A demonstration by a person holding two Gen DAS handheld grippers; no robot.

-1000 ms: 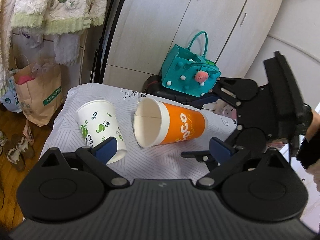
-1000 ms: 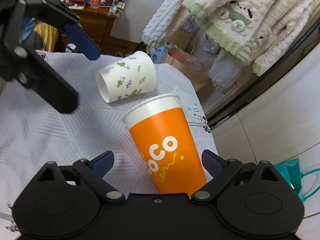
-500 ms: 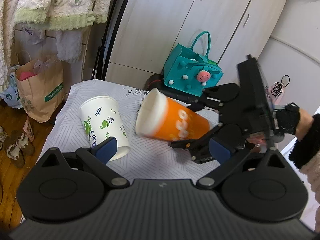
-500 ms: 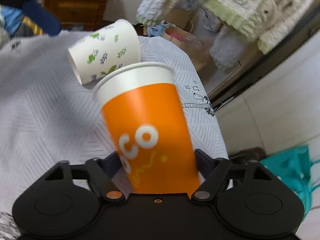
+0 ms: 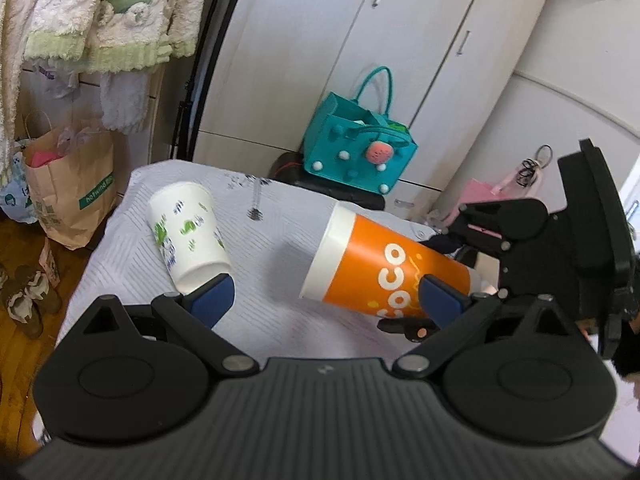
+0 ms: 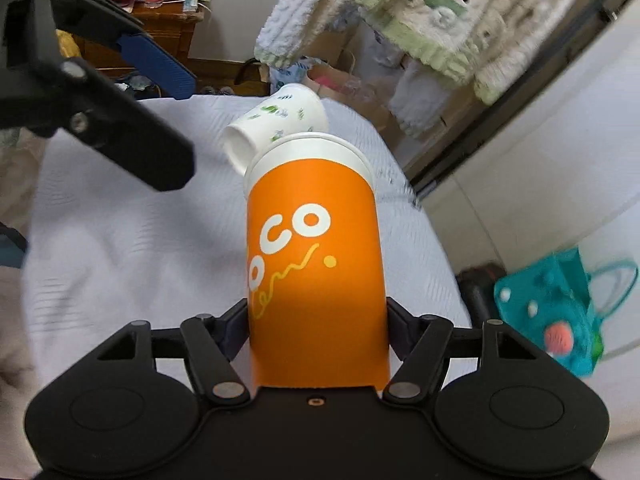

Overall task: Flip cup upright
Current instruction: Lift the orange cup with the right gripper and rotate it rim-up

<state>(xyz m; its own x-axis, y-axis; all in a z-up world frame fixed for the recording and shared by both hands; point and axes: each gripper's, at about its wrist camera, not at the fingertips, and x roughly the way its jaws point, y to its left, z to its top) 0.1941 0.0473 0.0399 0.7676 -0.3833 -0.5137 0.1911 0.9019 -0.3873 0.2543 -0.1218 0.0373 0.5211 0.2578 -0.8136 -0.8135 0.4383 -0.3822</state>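
My right gripper (image 6: 318, 316) is shut on the base of an orange paper cup (image 6: 316, 256) and holds it lifted and tilted above the white tablecloth (image 6: 120, 248). In the left wrist view the orange cup (image 5: 376, 264) hangs at an angle, mouth to the left, with the right gripper (image 5: 452, 276) behind it. A white cup with green leaves (image 5: 186, 232) lies on its side on the cloth; it also shows in the right wrist view (image 6: 280, 120). My left gripper (image 5: 326, 296) is open and empty, its left fingertip near the white cup's base.
A teal bag (image 5: 360, 152) stands on the floor beyond the table, in front of white cupboard doors (image 5: 340, 48). A brown paper bag (image 5: 68, 188) and hanging fleece clothes (image 5: 88, 12) are at the left. The table's far edge (image 5: 280, 184) is close behind the cups.
My right gripper closed on the orange cup and lifted it off the cloth, moving it to the right and tilting it. The left gripper stayed open and shifted slightly.
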